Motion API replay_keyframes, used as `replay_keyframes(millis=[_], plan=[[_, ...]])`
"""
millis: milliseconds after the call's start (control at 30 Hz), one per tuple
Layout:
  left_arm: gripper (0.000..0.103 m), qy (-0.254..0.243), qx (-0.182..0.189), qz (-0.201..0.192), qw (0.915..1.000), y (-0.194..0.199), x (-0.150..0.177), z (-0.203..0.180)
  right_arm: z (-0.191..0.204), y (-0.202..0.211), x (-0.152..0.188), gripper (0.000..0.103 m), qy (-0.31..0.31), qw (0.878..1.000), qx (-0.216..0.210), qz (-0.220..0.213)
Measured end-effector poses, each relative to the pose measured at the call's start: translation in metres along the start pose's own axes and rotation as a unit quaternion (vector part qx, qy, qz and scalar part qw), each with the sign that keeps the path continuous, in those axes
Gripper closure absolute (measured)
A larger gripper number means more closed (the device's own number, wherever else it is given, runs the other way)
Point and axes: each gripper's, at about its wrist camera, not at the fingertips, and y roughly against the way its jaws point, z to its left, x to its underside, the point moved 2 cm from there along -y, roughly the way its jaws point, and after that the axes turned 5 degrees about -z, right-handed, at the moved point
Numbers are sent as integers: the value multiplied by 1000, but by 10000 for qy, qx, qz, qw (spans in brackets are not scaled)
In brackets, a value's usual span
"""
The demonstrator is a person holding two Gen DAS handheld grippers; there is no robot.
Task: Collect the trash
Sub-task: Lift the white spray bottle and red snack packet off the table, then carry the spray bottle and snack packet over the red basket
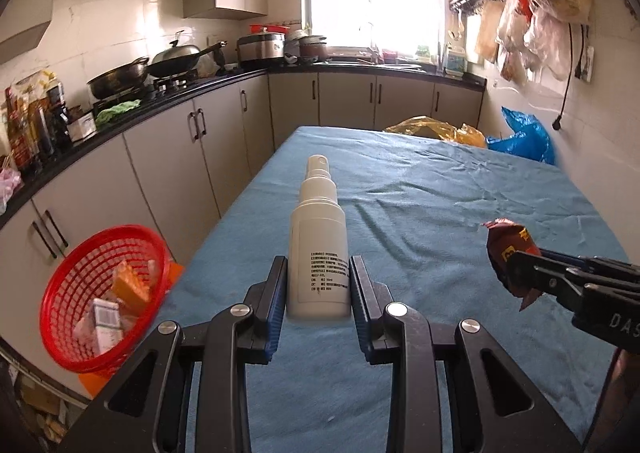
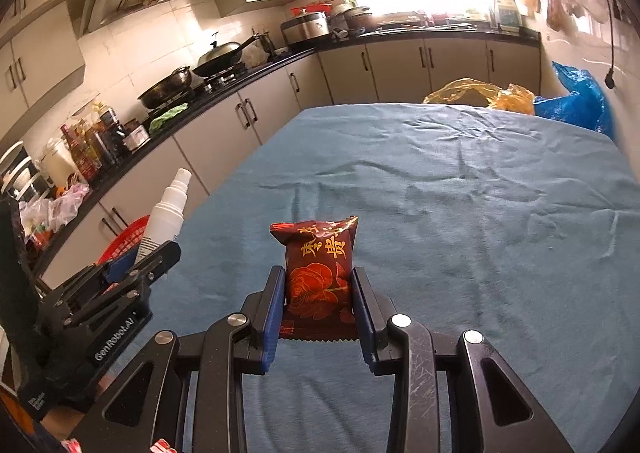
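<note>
left gripper (image 1: 319,285): clamped on a white plastic spray bottle (image 1: 318,249), both pads pressed flat on its lower body, nozzle pointing away; the hold looks like a carry grip, low on the bottle so it stays steady.
right gripper (image 2: 319,301): clamped on a dark red foil snack packet with gold lettering (image 2: 320,267), pinched across its lower half with the crimped end sticking back between the fingers; a light thing like this probably needs little more than that squeeze.
landmark: red plastic mesh basket (image 1: 104,293), hanging off the left edge of the blue cloth-covered table (image 1: 440,193), tilted with its mouth toward the table.
basket contents: an orange packet and a small white box with a barcode already lie inside, so it seems to serve as the trash bin.
spray bottle place: just right of the basket, raised over the near table edge.
snack packet place: further right of the basket, beyond the bottle, also above the cloth.
in the way: judging from these views, the left gripper and its bottle sit between the packet and the basket, so the bottle likely has to go first.
surroundings: beyond the basket, a black counter (image 1: 168,101) with woks and bottles; yellow and blue plastic bags past the table's far end.
</note>
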Motion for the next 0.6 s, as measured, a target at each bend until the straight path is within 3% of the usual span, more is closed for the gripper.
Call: replay_keyframes(millis=[600], plan=[[74,902,-545,-208,9942,42,5,127,115,-32,-6,67,482,9967,-566,313]])
